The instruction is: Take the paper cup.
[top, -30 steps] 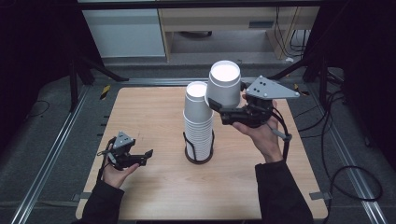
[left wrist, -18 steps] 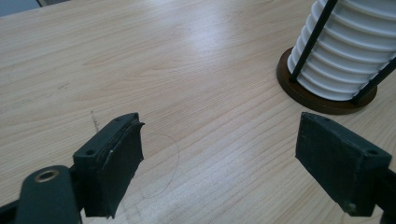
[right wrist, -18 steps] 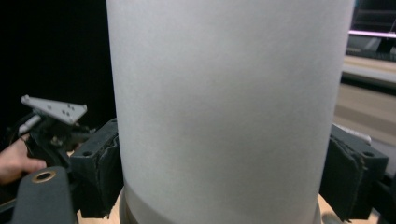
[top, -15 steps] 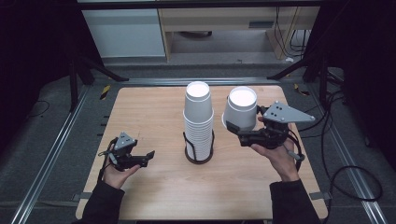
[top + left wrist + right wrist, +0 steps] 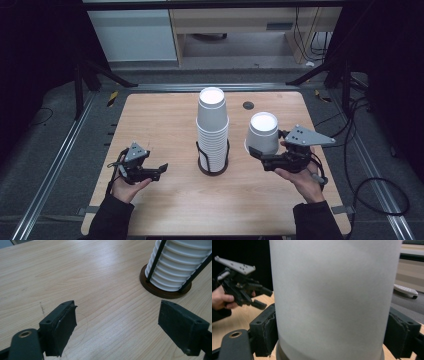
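A light wooden table (image 5: 165, 120) stands in a dark room, with a grey floor and metal rails around it and pale cabinets beyond its far edge. In the middle of the table sits a tall stack of white cups (image 5: 212, 127), upside down, kept in a black wire holder (image 5: 213, 167) with a round dark base.

To the right of the stack, the right gripper (image 5: 257, 155) holds a single white cup (image 5: 263, 132), also upside down. In the right gripper view the cup's wall (image 5: 334, 300) lies between the two black jaws, and both pads press against it from the sides. The cup is upright and near the stack but apart from it; whether its rim touches the tabletop I cannot tell (the bottom edge is hidden in the high view).

To the left of the stack, and well apart from it, the left gripper (image 5: 161, 170) rests low over the table in the person's left hand (image 5: 125, 186). Its jaws are spread wide with only bare wood between them, and they point toward the base of the stack (image 5: 172, 267).
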Demonstrator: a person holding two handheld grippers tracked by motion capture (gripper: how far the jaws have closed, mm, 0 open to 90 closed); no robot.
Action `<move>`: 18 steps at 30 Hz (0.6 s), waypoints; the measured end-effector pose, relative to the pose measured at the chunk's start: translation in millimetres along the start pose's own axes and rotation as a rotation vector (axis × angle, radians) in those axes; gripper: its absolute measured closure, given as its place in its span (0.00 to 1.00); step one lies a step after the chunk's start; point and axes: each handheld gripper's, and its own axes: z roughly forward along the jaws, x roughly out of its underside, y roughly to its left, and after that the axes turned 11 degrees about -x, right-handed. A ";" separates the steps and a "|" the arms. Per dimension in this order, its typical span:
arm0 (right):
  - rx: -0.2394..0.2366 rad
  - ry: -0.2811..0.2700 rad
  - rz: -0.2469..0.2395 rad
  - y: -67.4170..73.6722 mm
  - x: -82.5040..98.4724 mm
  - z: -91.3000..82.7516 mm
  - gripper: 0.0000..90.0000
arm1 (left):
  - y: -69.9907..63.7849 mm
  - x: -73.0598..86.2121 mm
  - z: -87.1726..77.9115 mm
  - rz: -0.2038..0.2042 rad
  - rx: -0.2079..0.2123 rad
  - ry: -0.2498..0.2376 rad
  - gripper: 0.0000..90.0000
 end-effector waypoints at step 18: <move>-0.124 0.146 -0.034 2.6 32.9 18.0 0.16 | -7.8 -2.5 -2.1 0.045 0.072 -0.001 0.16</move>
